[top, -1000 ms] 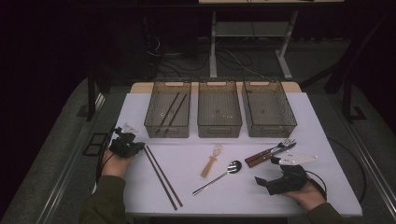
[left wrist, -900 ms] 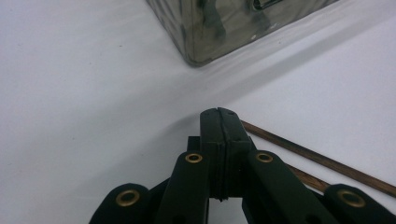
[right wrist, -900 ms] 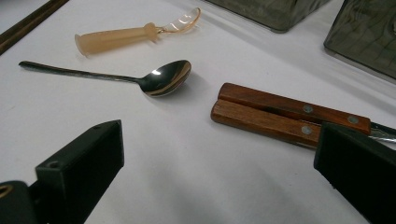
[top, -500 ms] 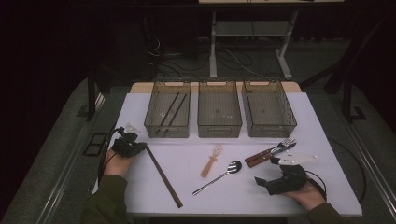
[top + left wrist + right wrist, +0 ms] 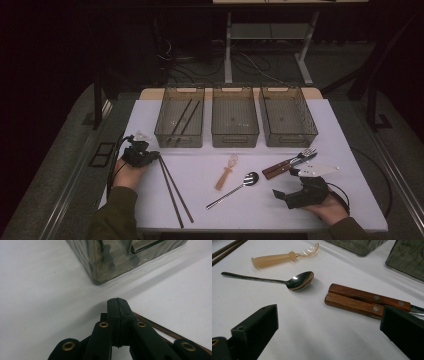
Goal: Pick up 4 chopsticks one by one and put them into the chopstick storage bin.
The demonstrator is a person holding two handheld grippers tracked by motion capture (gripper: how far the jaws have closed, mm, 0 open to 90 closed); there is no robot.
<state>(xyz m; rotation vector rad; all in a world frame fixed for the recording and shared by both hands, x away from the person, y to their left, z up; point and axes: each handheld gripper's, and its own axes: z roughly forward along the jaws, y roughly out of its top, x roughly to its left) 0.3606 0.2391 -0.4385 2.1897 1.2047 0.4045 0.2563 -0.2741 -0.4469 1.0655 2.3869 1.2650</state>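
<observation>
Pinching the far tips of the chopsticks (image 5: 172, 187) at worktop's left, left gripper (image 5: 150, 156) is keeping jaws clamped tight; grip that near the ends risks sticks pivoting/slipping before reaching left bin (image 5: 180, 120). Right gripper (image 5: 284, 194) is idling w/ jaws wide, empty.

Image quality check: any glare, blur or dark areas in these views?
High view: room dark, white table evenly lit. Left gripper view: bin soft, left gripper casts a shadow on the table. Right gripper view: glare on the spoon bowl, near jaws blurred.
</observation>
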